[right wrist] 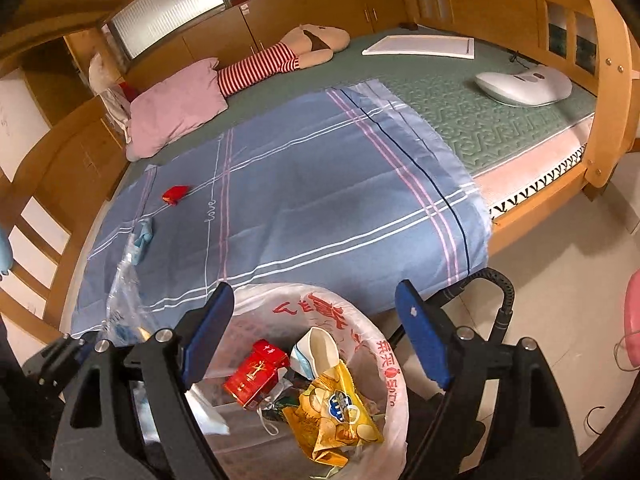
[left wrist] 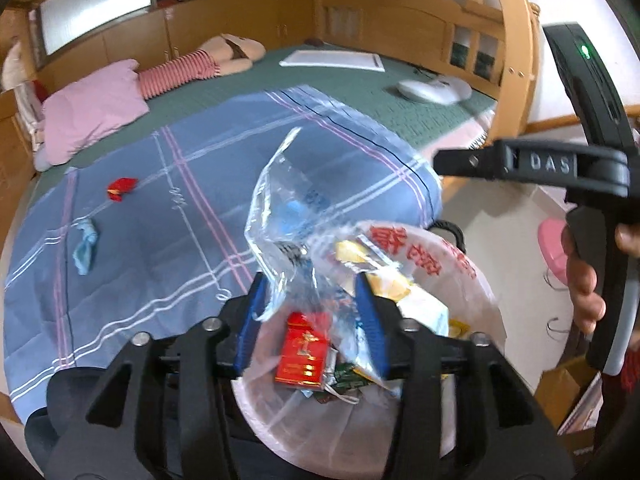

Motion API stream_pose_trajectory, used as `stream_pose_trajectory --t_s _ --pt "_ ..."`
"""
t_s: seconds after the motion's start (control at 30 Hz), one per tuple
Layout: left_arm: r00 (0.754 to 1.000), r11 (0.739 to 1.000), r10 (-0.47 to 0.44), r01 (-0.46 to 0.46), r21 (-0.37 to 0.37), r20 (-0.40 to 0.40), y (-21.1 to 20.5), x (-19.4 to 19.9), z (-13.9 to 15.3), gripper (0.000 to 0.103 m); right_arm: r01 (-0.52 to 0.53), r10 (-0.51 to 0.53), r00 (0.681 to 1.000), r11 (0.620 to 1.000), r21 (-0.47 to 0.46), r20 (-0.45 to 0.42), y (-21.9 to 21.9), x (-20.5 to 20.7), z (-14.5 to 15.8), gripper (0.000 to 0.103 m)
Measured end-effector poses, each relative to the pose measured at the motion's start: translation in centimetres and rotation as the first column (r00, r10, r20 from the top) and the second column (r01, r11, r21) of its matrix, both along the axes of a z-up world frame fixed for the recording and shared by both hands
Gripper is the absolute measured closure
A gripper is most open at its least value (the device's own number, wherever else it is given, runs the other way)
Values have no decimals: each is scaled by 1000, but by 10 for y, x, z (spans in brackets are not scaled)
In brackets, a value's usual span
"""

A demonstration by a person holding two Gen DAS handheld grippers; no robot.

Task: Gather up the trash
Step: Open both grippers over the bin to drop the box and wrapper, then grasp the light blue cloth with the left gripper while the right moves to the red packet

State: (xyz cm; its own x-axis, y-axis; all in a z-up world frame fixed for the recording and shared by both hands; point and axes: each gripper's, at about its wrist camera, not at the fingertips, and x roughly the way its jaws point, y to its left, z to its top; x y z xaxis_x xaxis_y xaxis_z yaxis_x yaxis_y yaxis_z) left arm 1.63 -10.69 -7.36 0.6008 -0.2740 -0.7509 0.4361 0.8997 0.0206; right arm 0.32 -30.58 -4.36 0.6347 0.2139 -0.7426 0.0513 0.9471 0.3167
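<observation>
Scraps, uncollected, far left: light blue crumpled scrap (left wrist: 85, 245) and, just beyond it, small red wrapper (left wrist: 122, 189). Both lie on the blue plaid bedspread (left wrist: 192, 208), near each other but apart, and well apart from both tools. They lie up and to the left of the bin, on the left gripper's side, so the left hand looks the nearer for them.

Left gripper (left wrist: 310, 284): blue pads stand spread, not pressed together. A clear plastic bag (left wrist: 280, 200) stands between them, long axis roughly upright and leaning away toward the bed. It brushes the left pad, yet it appears loose rather than pinched. Its lower end hangs over the bin's mouth, so a drop should land inside.

Bin (right wrist: 384, 344): round, lined with a translucent white bag printed in red, at the bed's near edge, below both tools. Contents, left to right in the right wrist view:
- red carton (right wrist: 256, 372)
- white face mask (right wrist: 316, 350)
- yellow snack packet (right wrist: 336, 412)
- smaller wrappers beneath, not identifiable

Right gripper (right wrist: 314, 292): jaws wide apart, nothing between them, poised over the bin's mouth.
</observation>
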Motion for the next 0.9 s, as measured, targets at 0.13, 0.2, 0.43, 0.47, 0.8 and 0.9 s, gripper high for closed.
stream_pose_trajectory --t_s 0.13,0.2,0.43,0.47,0.8,0.9 --pt "1000 1000 -6 6 15 2 -3 -1 -5 20 2 -2 1000 1000 -3 -8 1 2 -4 22" --pt "1000 1000 4 -4 12 -9 -2 1 -8 18 1 -1 1000 1000 3 -15 3 4 -5 22" --pt "980 981 195 -194 -21 28 52 33 0 17 -21 20 999 1000 -6 -36 14 9 -16 22" --pt "970 971 239 -238 -27 35 66 42 2 17 -22 22 999 1000 -12 -42 16 11 -19 22" --pt "777 780 625 -615 119 -78 262 253 -56 12 -40 38 995 999 -22 -95 32 35 -34 22" --pt "754 780 625 -597 187 -202 288 297 -109 14 -46 44 995 999 -23 -93 37 45 -33 22"
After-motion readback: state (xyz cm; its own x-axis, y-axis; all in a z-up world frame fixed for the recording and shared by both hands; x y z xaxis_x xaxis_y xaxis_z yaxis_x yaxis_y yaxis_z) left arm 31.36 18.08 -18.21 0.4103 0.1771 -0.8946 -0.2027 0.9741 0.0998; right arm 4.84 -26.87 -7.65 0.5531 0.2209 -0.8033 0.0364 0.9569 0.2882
